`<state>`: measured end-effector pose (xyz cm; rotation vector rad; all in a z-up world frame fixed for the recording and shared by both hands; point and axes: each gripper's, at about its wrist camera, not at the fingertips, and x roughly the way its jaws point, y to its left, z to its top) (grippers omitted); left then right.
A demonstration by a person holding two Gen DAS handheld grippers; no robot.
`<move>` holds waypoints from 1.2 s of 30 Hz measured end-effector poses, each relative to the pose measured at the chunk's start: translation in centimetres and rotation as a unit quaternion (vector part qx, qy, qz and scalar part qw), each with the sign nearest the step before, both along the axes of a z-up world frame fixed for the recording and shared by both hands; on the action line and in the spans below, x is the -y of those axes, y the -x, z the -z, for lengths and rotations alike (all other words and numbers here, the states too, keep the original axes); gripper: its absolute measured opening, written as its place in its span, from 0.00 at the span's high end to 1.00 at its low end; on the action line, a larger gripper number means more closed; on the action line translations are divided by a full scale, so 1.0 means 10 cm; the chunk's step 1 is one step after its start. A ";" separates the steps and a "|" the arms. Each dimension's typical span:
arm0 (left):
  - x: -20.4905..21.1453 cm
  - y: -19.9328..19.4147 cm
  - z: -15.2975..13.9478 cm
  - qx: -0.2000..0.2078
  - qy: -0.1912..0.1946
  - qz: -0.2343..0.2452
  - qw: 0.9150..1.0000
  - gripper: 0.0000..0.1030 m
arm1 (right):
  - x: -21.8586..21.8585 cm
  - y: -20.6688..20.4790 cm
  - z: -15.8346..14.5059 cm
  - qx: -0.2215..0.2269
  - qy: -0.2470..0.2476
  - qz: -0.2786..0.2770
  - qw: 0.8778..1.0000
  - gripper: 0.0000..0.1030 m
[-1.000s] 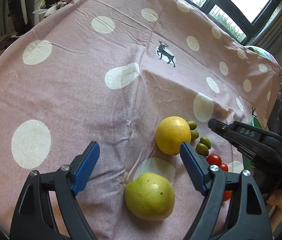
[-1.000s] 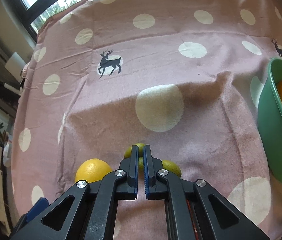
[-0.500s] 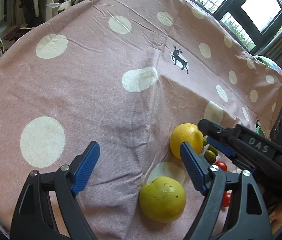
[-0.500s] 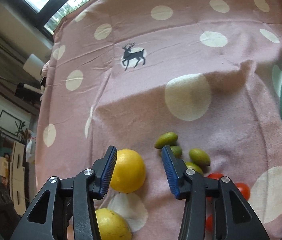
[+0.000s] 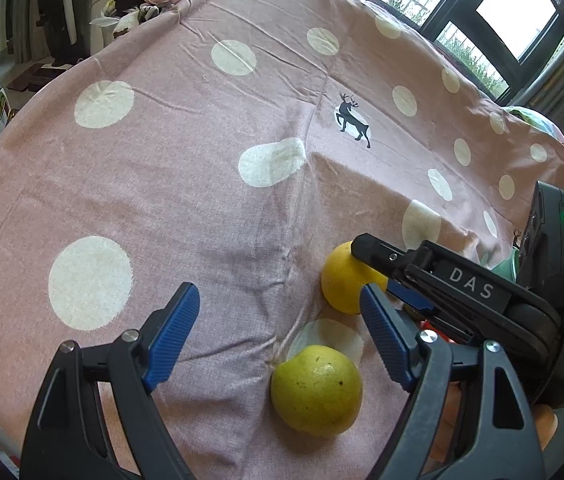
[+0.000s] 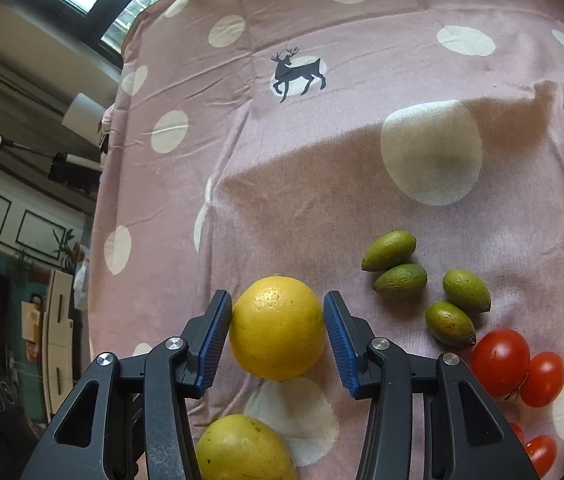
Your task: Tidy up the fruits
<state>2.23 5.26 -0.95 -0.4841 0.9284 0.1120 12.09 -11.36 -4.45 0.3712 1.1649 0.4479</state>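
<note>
A pink tablecloth (image 6: pixel 321 184) with white dots and a dark deer print covers the table, with a window at its far edge and shelves and household clutter off to the side. Everything of note sits around the yellow orange (image 6: pixel 277 328), which lies on the cloth close to the near edge.

The right gripper (image 6: pixel 278 334) straddles this orange: its blue pads stand on either side of the fruit, the left pad at the skin or just off it, the right pad with a thin gap showing. Its jaws have just been opening, and the orange sits between them, resting on the cloth and not lifted. Whether either pad truly presses on it I cannot tell for sure; it looks unclamped.

Just nearer than the orange lies a yellow-green pear-like fruit (image 5: pixel 317 390). To the right of the orange are four small green oval fruits (image 6: pixel 399 281), in two touching pairs, and beyond those, nearer the edge, a cluster of red cherry tomatoes (image 6: pixel 501 356).

The left gripper (image 5: pixel 280 338) hovers open and empty to the left of the orange, over the cloth, its jaws wide apart; the yellow-green fruit lies below its right finger, untouched
</note>
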 end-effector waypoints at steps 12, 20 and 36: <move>0.14 0.01 -0.02 -0.004 -0.022 0.009 1.000 0.20 | 0.08 0.06 0.08 -0.036 -0.030 -0.005 0.999 0.48; 0.27 -0.02 -0.03 -0.005 -0.026 0.022 0.999 0.20 | 0.45 0.24 -0.03 -0.044 0.019 0.016 0.999 0.48; 0.77 -0.11 0.04 -0.017 -0.062 0.080 0.995 0.20 | 0.91 0.32 -0.12 -0.033 0.042 0.046 0.997 0.48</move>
